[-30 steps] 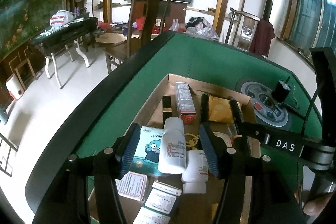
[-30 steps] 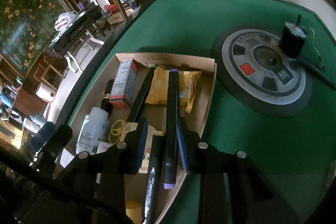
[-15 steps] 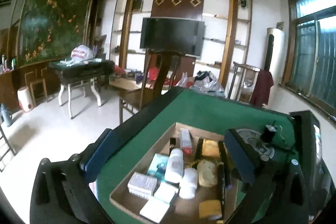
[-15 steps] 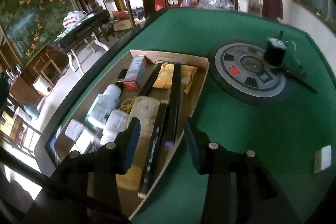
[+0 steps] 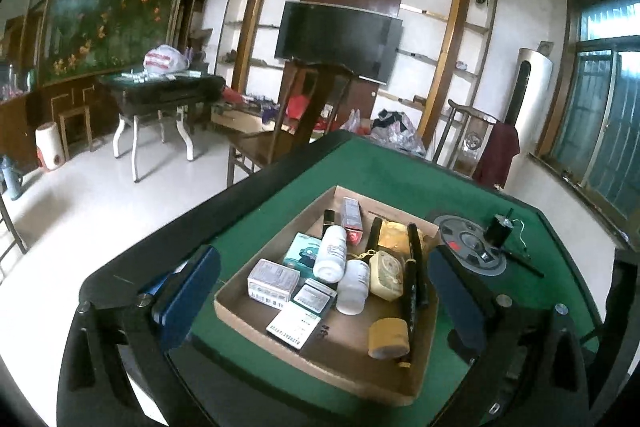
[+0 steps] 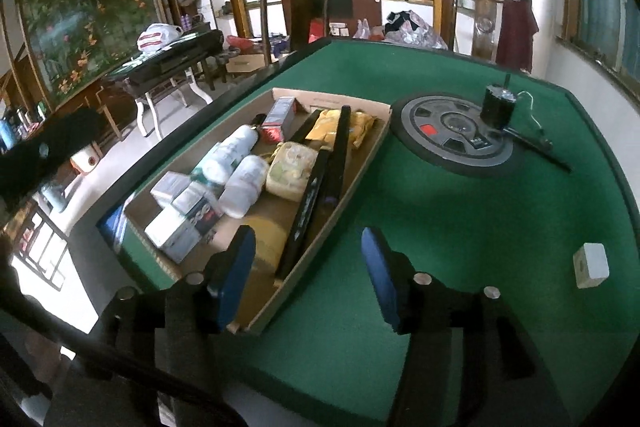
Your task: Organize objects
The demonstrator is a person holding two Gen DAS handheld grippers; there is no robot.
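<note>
Both tongs have drawn back from the cardboard tray (image 5: 236, 301), jaws just opening, nothing between them.

Left wrist: left tongs (image 5: 320, 291) wide; tray centred at 12 o'clock.

Right wrist: right tongs (image 6: 308, 273) half-open; black markers (image 6: 320, 183), long axes 12–6, at 11 o'clock; nearer hand.

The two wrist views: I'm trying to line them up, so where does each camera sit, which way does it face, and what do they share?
Left wrist: rides the left gripper, looking down across the cardboard tray toward the TV wall; its open blue-padded fingers frame the tray.
Right wrist: rides the right gripper, looking along the tray's right edge over green table; open fingers show, nothing between.
Shared: tray, white bottles, round centre panel, TV.
</note>
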